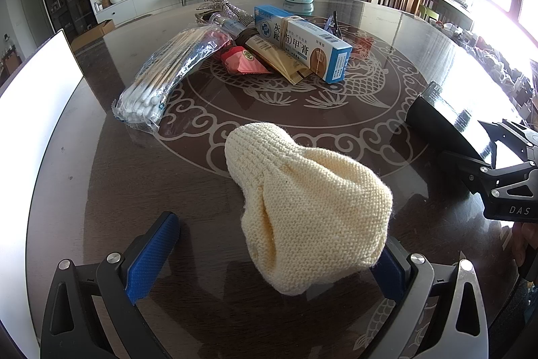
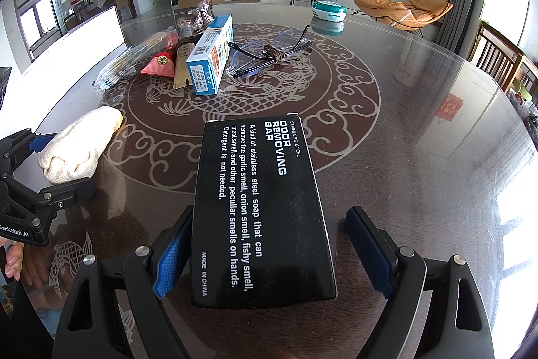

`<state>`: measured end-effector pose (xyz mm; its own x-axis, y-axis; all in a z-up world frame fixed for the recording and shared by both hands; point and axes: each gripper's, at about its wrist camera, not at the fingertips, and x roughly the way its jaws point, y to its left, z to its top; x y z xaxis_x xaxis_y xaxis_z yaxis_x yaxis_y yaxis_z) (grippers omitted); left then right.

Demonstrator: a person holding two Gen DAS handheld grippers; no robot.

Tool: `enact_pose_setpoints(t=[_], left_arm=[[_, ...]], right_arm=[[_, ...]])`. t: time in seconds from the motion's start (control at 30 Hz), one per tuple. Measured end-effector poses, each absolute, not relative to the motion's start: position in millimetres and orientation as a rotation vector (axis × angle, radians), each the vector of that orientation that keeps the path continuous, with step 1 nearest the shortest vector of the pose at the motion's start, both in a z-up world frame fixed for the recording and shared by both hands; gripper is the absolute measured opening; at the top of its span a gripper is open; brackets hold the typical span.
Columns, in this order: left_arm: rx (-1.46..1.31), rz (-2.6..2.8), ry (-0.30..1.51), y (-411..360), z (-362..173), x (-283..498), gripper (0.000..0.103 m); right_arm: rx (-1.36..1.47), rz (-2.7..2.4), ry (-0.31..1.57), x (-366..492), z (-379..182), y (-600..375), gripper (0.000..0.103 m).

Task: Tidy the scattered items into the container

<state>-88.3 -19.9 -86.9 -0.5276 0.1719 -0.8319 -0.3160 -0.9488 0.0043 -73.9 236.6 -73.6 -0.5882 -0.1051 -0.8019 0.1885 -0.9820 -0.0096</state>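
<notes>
Cream knitted wool, ribbed at one end and bunched at the other: that is the sock (image 1: 302, 207) lying on the glass-topped table (image 1: 101, 190), between the spread jaws of my left gripper (image 1: 272, 258). Its right pad touches the knit (or seems to); the left pad stands clear, so nothing is pinched.

My right gripper (image 2: 269, 254) is also spread, around a black box (image 2: 262, 207) flat on the table. The left pad (image 2: 171, 258) lies against the box's edge, the right one apart from it. White print reads "STAINLESS STEEL ODOR REMOVING BAR" and "MADE IN CHINA".

Further off sits a heap: bagged cotton swabs (image 1: 158, 79), a blue-and-white carton (image 1: 302, 42) with Chinese lettering, a red sachet (image 1: 242, 59), and glasses (image 2: 269, 52).

Both grippers tilt steeply down at the tabletop.
</notes>
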Motion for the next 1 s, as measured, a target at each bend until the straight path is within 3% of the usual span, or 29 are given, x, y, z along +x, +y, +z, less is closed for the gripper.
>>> enact_pose_setpoints(t=[0.67, 0.73, 0.77, 1.0], left_arm=[[-1.443, 2.519, 0.315, -3, -68, -95, 0.103], [-1.428, 2.511, 0.303, -4, -67, -95, 0.073], [-1.432, 2.509, 0.295, -5, -67, -95, 0.050], [-1.275, 2.539, 0.206, -25, -28, -71, 0.048]], right_arm=[[1.514, -2.441, 0.170, -92, -60, 230, 0.089], [1.547, -2.400, 0.166, -100, -58, 229, 0.083], [1.562, -2.389, 0.177, -103, -56, 228, 0.062], [1.518, -2.381, 0.138, -93, -27, 231, 0.059]])
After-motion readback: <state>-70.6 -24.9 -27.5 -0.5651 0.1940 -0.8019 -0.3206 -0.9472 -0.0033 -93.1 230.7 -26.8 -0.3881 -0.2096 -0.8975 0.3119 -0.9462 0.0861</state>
